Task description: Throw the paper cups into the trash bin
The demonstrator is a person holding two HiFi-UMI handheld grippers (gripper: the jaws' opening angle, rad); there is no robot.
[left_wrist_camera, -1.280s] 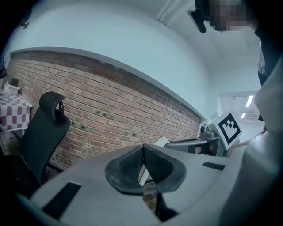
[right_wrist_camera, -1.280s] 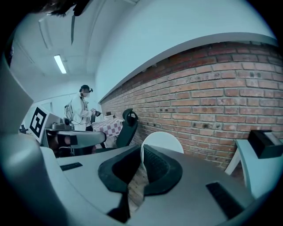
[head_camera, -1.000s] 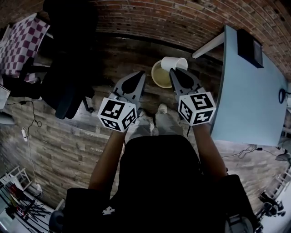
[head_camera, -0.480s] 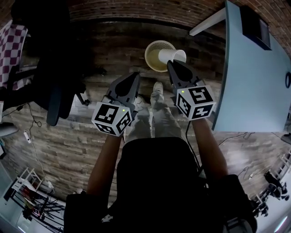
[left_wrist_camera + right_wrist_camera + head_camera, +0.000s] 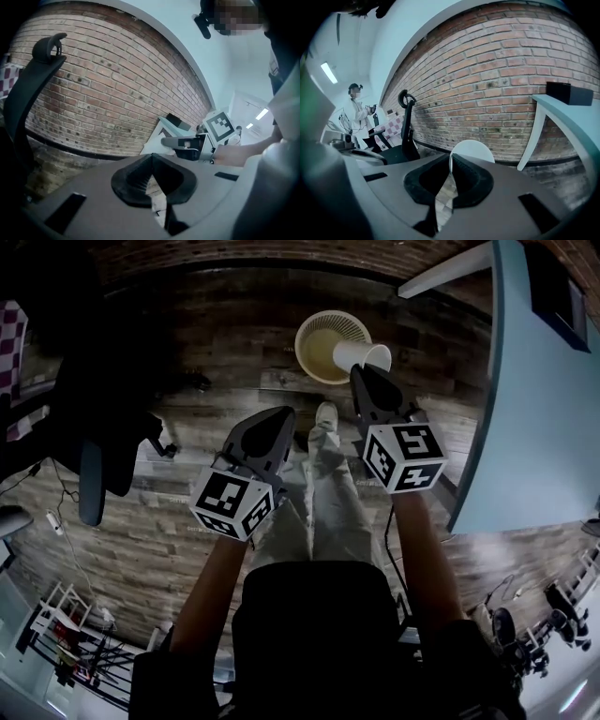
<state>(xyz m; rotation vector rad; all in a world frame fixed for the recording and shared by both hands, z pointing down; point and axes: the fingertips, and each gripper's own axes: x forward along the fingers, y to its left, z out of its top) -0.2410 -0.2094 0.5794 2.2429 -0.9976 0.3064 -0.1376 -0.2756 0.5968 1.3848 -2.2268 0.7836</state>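
Note:
A white paper cup [image 5: 361, 355] hangs on its side over the round cream trash bin [image 5: 317, 334] on the wooden floor. My right gripper [image 5: 361, 374] is shut on the cup's rim; in the right gripper view the cup [image 5: 471, 151] rises just past the closed tips of the right gripper [image 5: 450, 159]. My left gripper [image 5: 275, 420] is held lower and to the left of the bin, jaws together with nothing in them. In the left gripper view the left gripper [image 5: 151, 158] points toward the brick wall, with the right gripper's marker cube [image 5: 219, 126] beyond it.
A pale blue table [image 5: 539, 390] runs along the right, its white leg [image 5: 441, 277] near the bin. A black office chair [image 5: 94, 418] stands at the left. The person's legs and shoes [image 5: 324, 418] are below the bin. Another person [image 5: 357, 112] stands far left in the right gripper view.
The bin and cup have shifted in the head view as the person stepped closer; the cup now hangs over the bin's right rim. Both grippers stay shut.

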